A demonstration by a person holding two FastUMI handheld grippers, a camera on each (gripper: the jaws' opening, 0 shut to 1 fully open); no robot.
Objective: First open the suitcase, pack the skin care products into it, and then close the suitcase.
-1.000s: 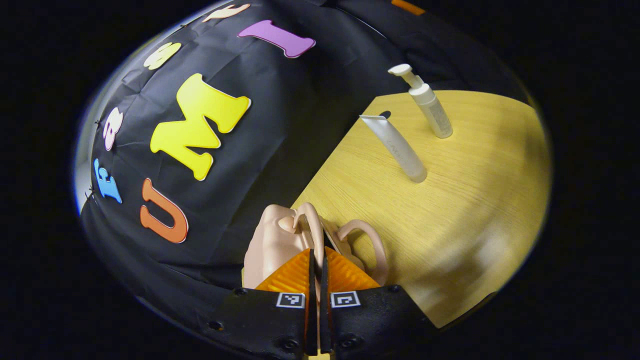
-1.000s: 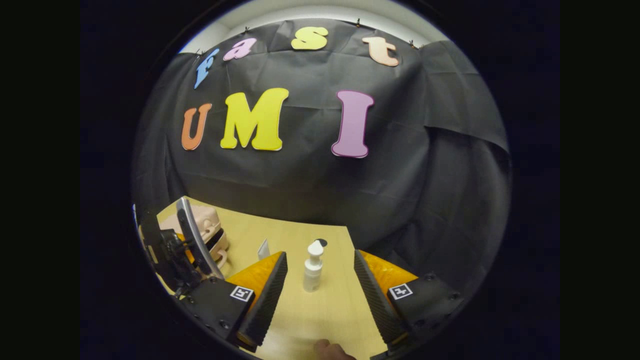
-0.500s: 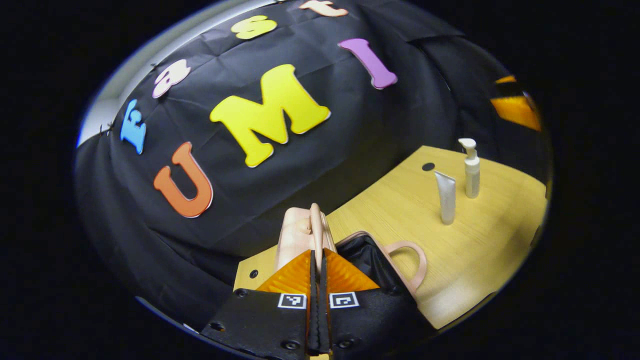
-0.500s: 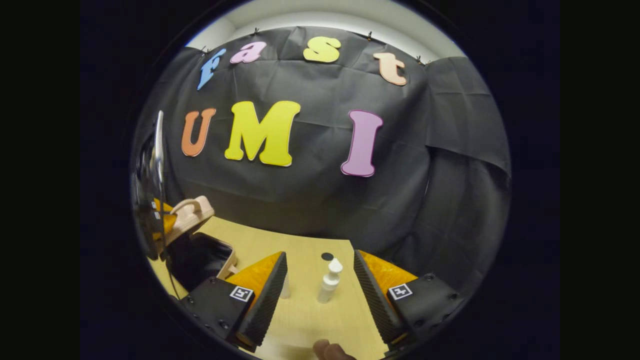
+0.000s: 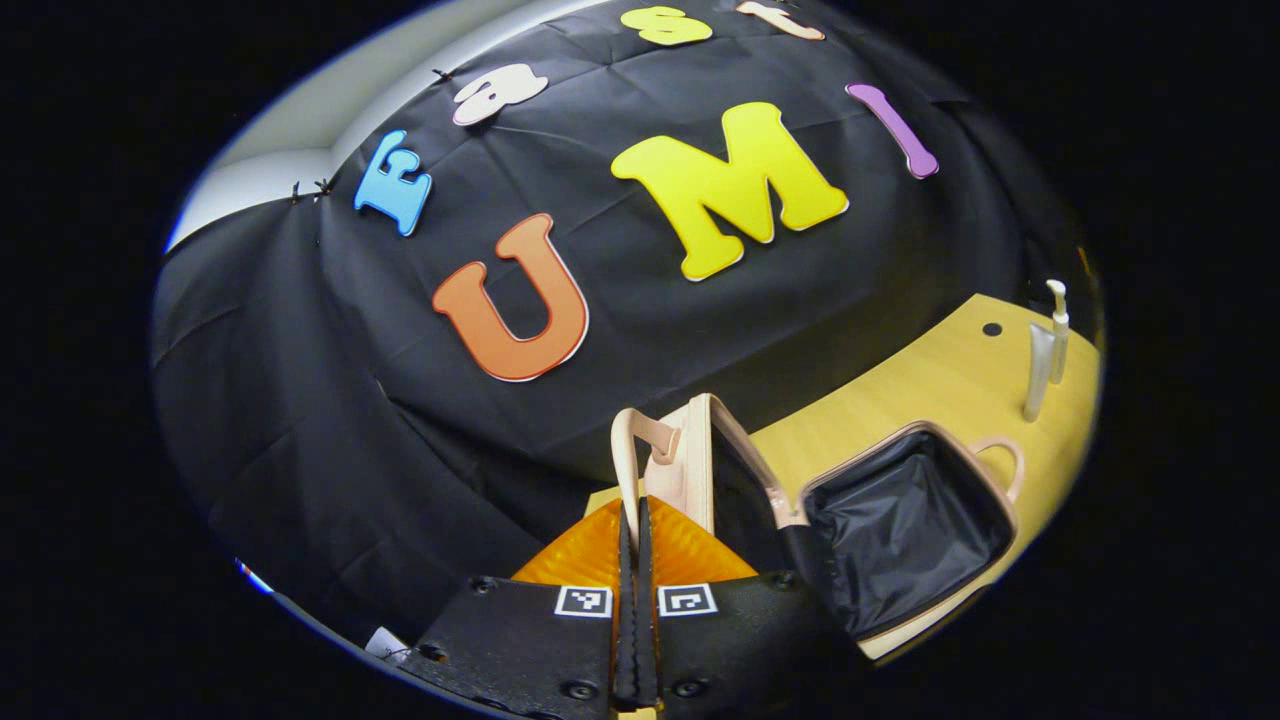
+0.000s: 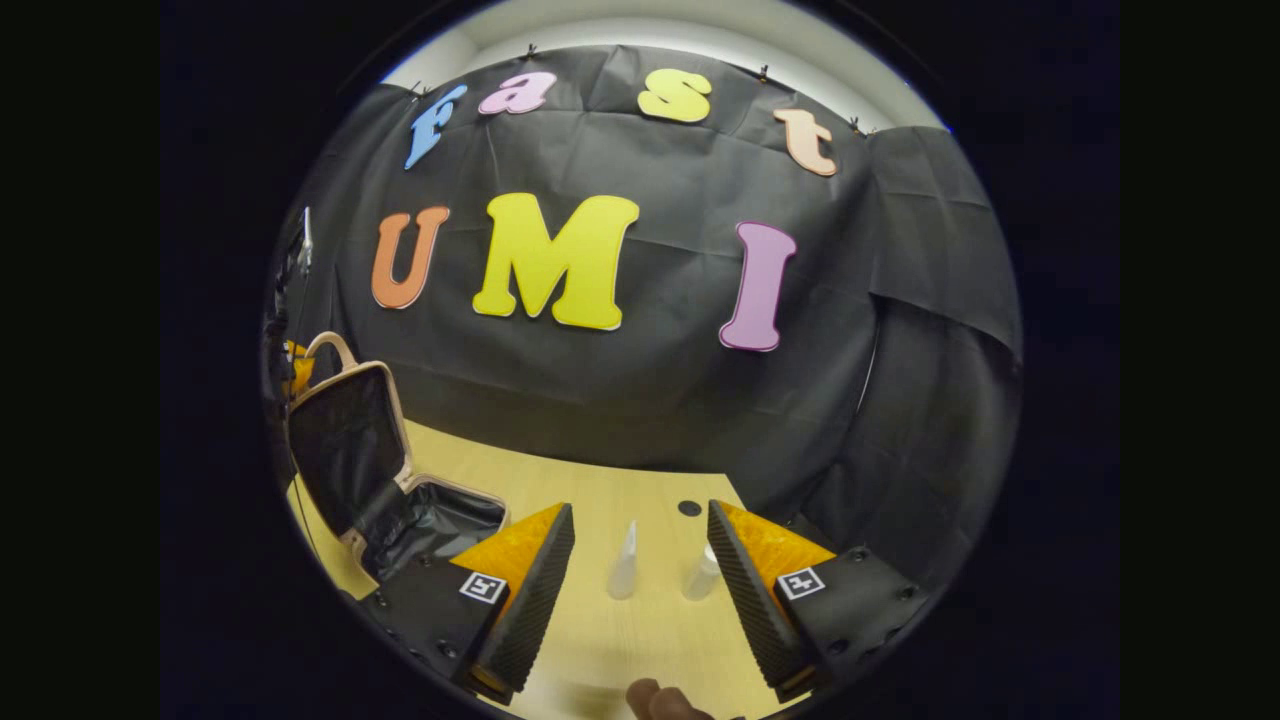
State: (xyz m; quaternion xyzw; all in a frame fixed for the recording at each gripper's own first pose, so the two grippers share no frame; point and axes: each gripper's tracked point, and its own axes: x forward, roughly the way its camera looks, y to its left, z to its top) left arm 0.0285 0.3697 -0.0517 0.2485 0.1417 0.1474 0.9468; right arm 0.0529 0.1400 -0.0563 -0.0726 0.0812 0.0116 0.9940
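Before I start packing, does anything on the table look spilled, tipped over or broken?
Nothing stands out. The beige suitcase lies open, its black lining bare, lid held up by the left gripper. The white tube and white pump bottle stand upright on the wooden table.

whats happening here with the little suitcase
A person is packing skin care into a small suitcase on the table. The left hand-held gripper is shut on the handle of the lid, holding it raised. The case's dark-lined inside has nothing in it yet. The right hand-held gripper is open above the table, facing the tube and pump bottle, both upright and untouched.
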